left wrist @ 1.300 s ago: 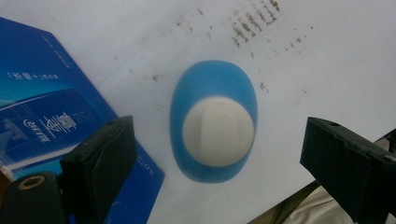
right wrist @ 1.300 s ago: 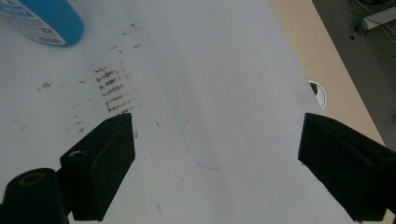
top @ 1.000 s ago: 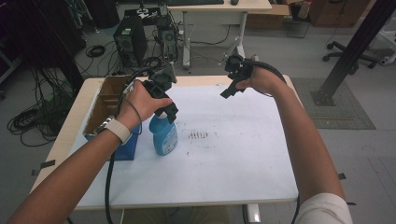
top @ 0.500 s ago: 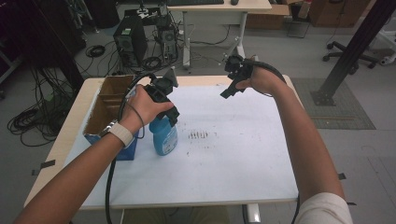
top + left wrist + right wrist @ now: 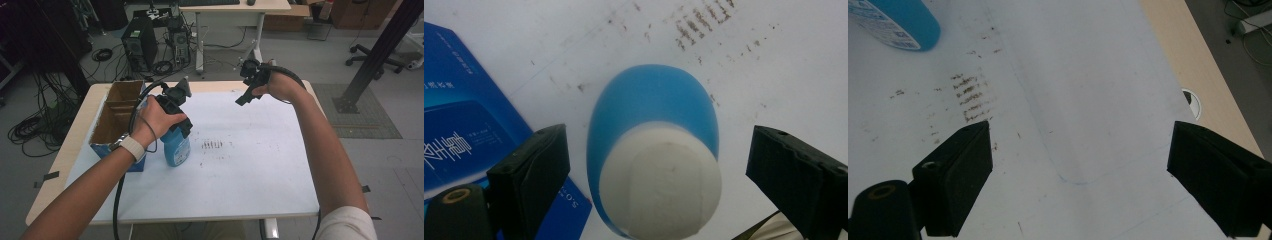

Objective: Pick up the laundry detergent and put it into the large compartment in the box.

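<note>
Your left gripper (image 5: 651, 165) hangs directly over the blue bottle (image 5: 176, 145), jaws spread wide to either side of its white cap (image 5: 660, 182) and touching nothing. The bottle stands upright on the white sheet (image 5: 240, 165), just beside the blue cardboard box (image 5: 116, 120). Your right gripper (image 5: 248, 85) is held well apart, above the far edge of the table (image 5: 75, 135), jaws likewise spread on nothing. Judged step: the approach to a grasp of the bottle. The next move calls for lowering squarely, then closing evenly on the cap or neck; an off-centre closure could tip the bottle.
</note>
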A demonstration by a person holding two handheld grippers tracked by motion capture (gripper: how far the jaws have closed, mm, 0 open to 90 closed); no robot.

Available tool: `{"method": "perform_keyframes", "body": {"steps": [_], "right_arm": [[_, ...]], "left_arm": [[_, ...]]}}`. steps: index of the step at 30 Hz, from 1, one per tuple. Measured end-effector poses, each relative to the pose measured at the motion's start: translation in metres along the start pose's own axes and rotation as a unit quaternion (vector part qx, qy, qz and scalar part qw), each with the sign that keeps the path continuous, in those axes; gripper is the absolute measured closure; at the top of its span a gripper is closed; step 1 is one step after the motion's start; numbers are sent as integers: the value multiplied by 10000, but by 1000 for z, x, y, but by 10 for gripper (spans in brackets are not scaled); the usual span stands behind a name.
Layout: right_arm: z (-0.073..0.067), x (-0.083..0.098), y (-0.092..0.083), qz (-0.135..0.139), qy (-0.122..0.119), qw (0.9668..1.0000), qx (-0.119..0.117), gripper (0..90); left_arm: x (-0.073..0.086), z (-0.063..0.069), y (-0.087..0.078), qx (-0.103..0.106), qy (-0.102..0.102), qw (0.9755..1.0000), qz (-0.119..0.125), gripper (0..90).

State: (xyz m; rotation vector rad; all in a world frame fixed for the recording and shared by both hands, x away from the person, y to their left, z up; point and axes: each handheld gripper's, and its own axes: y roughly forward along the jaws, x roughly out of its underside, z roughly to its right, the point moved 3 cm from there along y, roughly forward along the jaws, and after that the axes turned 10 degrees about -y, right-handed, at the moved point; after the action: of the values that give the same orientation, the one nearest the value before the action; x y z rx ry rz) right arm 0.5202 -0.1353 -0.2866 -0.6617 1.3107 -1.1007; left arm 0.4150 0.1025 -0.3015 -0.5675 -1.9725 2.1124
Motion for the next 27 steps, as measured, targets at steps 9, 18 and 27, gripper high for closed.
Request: {"method": "perform_keyframes", "body": {"steps": [9,18,27], "right_arm": [[0,0,0,15,-4,10000,-6,109],[0,-1,2,11,-9,10000,-15,109],[0,-2,3,13,-15,10000,-22,109]], "left_arm": [[0,0,6,-13,-6,10000,7,108],[0,-1,12,42,-30,10000,9,115],[0,-1,15,59,-6,10000,-17,167]]}}
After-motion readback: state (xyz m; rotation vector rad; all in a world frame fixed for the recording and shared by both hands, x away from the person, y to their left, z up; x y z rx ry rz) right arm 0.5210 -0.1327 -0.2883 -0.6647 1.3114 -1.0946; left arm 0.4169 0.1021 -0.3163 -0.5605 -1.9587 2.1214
